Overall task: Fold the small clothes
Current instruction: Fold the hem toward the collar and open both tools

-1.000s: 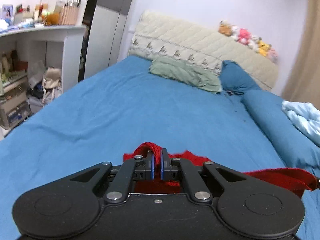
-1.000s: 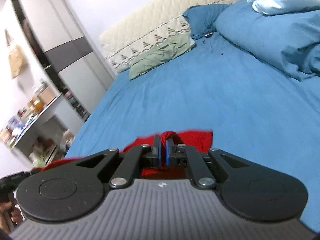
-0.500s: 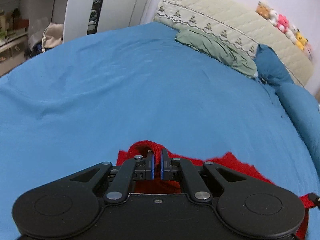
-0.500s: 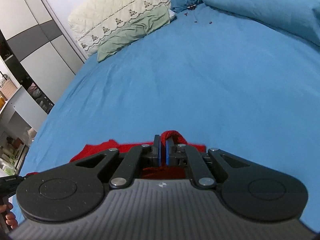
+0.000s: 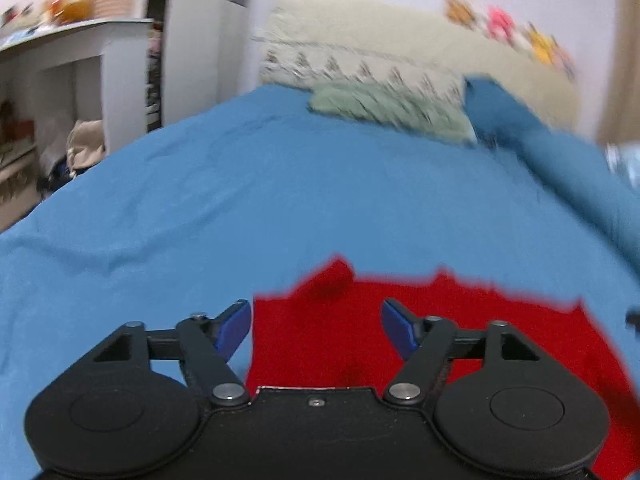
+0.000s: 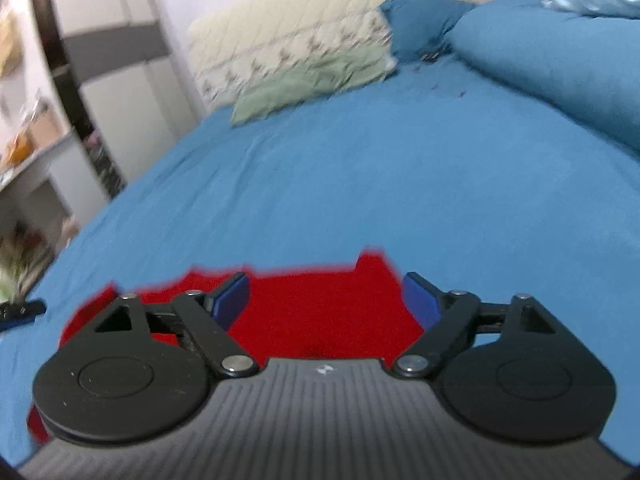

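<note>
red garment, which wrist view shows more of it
The left wrist view: the red garment spreads wide past the open left gripper. The right wrist view shows a narrower strip, largely hidden behind the open right gripper.

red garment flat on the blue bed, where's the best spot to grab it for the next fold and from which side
Probably the raised far corners. The red knitted garment lies flat on the blue bedsheet, and its far edge shows small bumps of cloth that stand proud. Bring the open left gripper and right gripper down from above, one per corner.
</note>
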`<move>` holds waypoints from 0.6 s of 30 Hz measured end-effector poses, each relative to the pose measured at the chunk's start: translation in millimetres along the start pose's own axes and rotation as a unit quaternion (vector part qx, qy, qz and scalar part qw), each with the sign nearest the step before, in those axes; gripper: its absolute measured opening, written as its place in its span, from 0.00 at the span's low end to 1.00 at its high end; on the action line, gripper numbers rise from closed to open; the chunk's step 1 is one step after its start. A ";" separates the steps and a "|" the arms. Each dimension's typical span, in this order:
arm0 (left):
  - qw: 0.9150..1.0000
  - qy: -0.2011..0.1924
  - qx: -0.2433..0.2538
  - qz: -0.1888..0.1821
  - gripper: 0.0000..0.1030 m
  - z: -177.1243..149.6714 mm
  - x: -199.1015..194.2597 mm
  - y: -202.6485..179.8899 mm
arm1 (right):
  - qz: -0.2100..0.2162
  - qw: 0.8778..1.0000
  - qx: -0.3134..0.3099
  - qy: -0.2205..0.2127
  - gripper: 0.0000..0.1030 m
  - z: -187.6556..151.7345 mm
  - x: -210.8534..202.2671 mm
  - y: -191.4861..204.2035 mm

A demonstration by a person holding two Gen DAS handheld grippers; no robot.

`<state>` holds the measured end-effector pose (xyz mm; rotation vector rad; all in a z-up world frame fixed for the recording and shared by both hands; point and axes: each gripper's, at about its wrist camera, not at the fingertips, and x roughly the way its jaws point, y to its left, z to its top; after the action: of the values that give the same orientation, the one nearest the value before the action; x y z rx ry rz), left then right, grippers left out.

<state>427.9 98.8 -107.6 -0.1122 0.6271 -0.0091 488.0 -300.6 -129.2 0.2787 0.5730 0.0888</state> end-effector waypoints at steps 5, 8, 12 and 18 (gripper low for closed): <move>0.997 0.069 0.027 0.010 0.81 -34.3 31.7 2.5 | -0.008 0.998 -0.009 0.058 0.98 -37.2 21.5 -1.0; 0.996 0.085 -0.012 -0.002 0.84 -43.4 40.8 19.0 | -0.045 0.996 -0.015 0.070 0.98 -49.8 29.5 -8.2; 0.997 0.077 -0.019 0.007 0.84 -32.0 31.3 19.5 | -0.041 0.997 -0.020 0.070 0.98 -51.9 22.1 -9.4; 0.999 0.023 0.036 0.006 0.84 9.4 39.4 -4.7 | -0.016 0.998 -0.050 0.031 0.98 -40.9 -2.2 3.5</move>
<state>465.5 93.3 -122.6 -0.0390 0.6721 -0.0215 463.8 -288.0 -160.0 0.1701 0.6325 0.0942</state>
